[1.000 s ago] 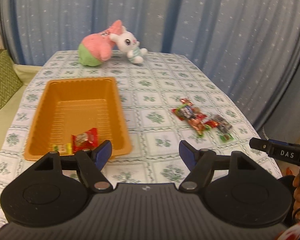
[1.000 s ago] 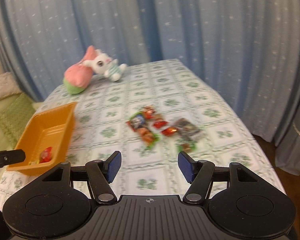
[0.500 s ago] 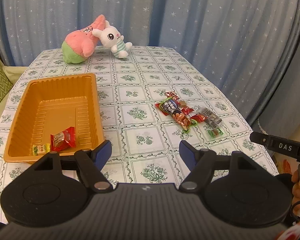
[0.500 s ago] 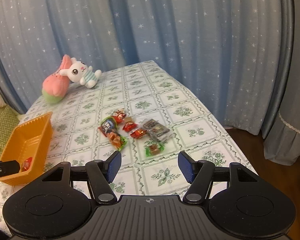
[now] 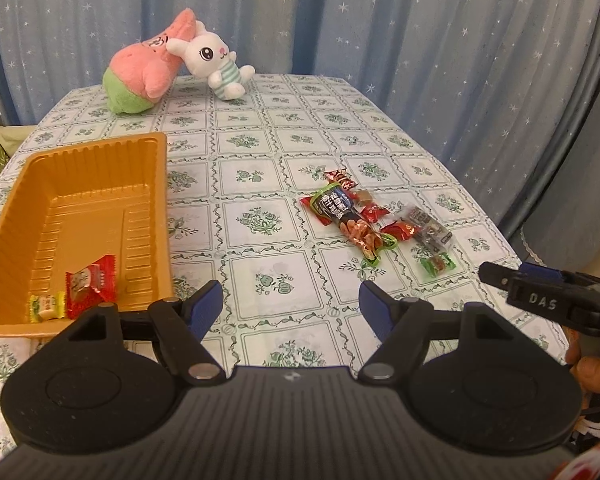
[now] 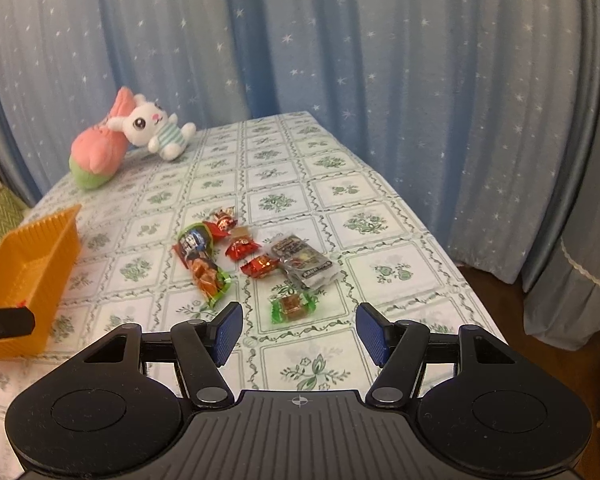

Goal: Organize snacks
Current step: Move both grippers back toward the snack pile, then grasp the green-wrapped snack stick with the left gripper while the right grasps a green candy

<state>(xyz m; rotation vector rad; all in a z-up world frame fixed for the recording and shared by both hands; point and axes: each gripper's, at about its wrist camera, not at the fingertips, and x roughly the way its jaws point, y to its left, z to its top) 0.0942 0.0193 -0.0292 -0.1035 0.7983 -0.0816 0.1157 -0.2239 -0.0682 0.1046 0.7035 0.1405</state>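
Both the left gripper (image 5: 290, 304) and right gripper (image 6: 299, 332) stand part open, fingers empty. Loose snacks (image 6: 256, 258) lie clustered on the counter (image 6: 364, 224), well apart from the orange tray (image 5: 60, 184). Risk: touching wrappers could cause a double pick or a slip.

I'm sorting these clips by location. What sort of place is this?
Probably a room in a home: a table under a floral tablecloth, star-print curtains behind it, plush toys at the far end, and a green cushion on seating beside the table.

curtain (image 6: 340, 40): blue, white stars | table (image 6: 352, 224): green floral checked cloth | floor (image 6: 488, 280): dark wood
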